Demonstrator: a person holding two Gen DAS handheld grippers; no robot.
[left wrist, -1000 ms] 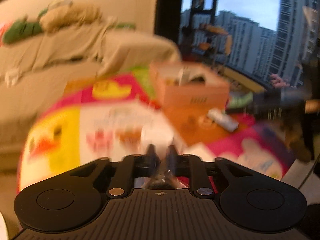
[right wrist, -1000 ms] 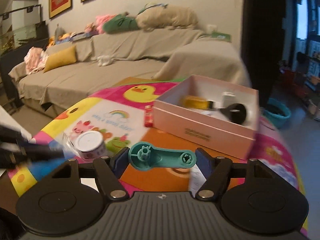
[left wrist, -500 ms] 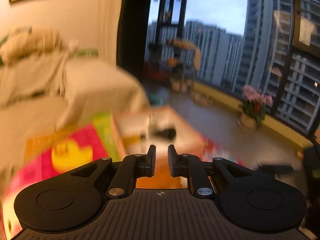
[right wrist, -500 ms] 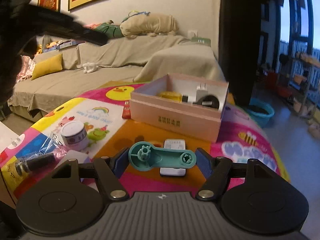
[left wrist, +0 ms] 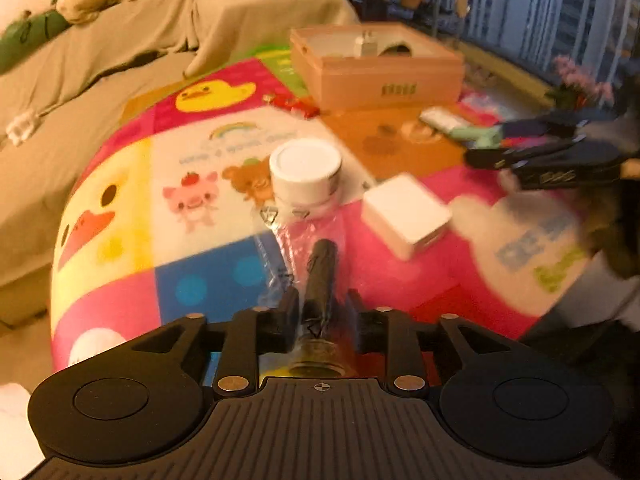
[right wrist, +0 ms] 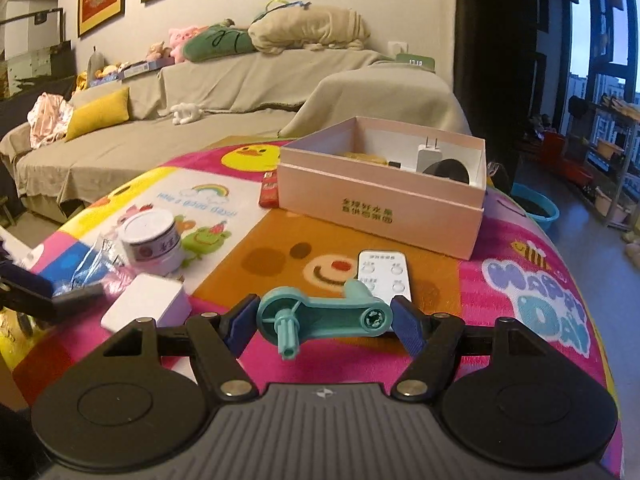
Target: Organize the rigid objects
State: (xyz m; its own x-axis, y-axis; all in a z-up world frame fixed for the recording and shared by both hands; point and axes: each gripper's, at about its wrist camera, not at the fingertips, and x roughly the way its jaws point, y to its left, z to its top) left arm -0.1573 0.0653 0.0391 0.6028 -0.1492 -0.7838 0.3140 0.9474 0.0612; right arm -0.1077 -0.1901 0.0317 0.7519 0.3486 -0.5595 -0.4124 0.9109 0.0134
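My left gripper [left wrist: 320, 312] is shut on a black cylindrical part in a clear plastic bag [left wrist: 320, 268], held low over the colourful play mat [left wrist: 200, 200]. My right gripper [right wrist: 324, 320] is shut on a teal plastic crank handle [right wrist: 324, 316], held crosswise between the blue pads. It also shows in the left wrist view [left wrist: 540, 148] at the right. The pink open box [right wrist: 380, 196] stands at the mat's far side, with a white plug and a black round object inside; it also shows in the left wrist view [left wrist: 376, 68].
On the mat lie a white-lidded jar [left wrist: 306, 172], a white square adapter [left wrist: 404, 212], a white remote [right wrist: 384, 272] and a small red pack [right wrist: 269, 192]. A covered sofa [right wrist: 200, 120] stands behind. The mat's edge drops off at the right.
The left gripper swung up toward the window, then came back down over the mat with the bagged black part in it. The right gripper moved back slightly and tilted the teal handle.
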